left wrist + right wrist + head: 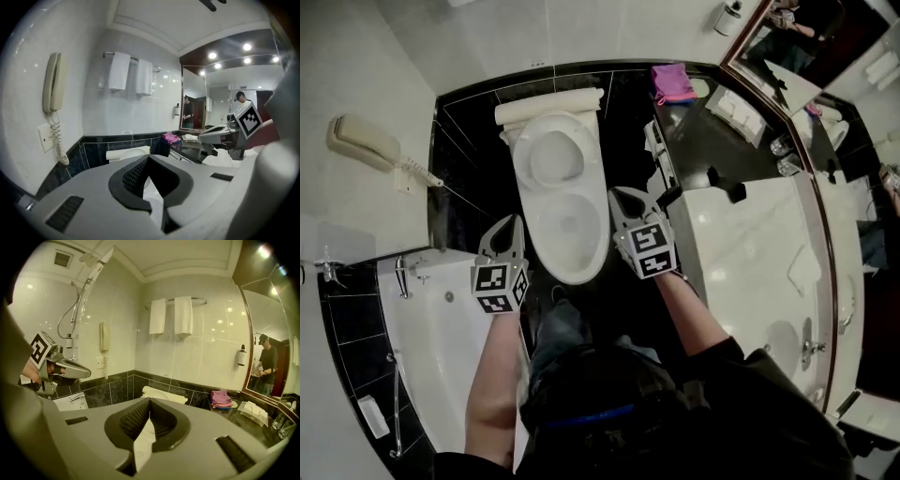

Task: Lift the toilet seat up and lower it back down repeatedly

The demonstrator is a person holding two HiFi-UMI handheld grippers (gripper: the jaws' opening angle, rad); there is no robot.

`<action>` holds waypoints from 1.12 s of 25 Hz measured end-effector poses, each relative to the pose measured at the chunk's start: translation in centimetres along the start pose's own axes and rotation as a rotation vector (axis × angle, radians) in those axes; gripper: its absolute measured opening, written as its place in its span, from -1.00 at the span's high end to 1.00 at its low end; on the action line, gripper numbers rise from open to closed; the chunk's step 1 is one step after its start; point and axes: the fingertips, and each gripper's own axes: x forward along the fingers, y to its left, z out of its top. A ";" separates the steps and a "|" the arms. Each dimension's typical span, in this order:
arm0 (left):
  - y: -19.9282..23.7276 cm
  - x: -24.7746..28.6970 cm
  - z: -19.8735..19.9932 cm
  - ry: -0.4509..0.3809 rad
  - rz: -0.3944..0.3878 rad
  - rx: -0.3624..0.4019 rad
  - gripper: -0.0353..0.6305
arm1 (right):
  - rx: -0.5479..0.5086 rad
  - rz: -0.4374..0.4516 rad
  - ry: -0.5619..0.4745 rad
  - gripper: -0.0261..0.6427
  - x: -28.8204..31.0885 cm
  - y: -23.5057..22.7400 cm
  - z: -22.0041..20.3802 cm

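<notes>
Toilet (572, 246): white, bowl open. Toilet seat (553, 155): white ring, tipped up against the cistern at the toilet's back. Left gripper (512, 225) just left of the bowl, right gripper (623, 197) just right. Both jaws clenched, empty.

No legible words, brands or numbers anywhere, only coded black-and-white square markers (492, 278) on the left gripper (508, 225) and the right gripper (628, 197), wall telephone (51, 82) and soap dispenser (242, 355) showing no print that can be made out
</notes>
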 end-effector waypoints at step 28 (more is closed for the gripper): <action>-10.3 -10.5 -2.1 -0.057 0.062 -0.069 0.94 | 0.010 0.027 -0.006 0.87 -13.5 0.1 -6.5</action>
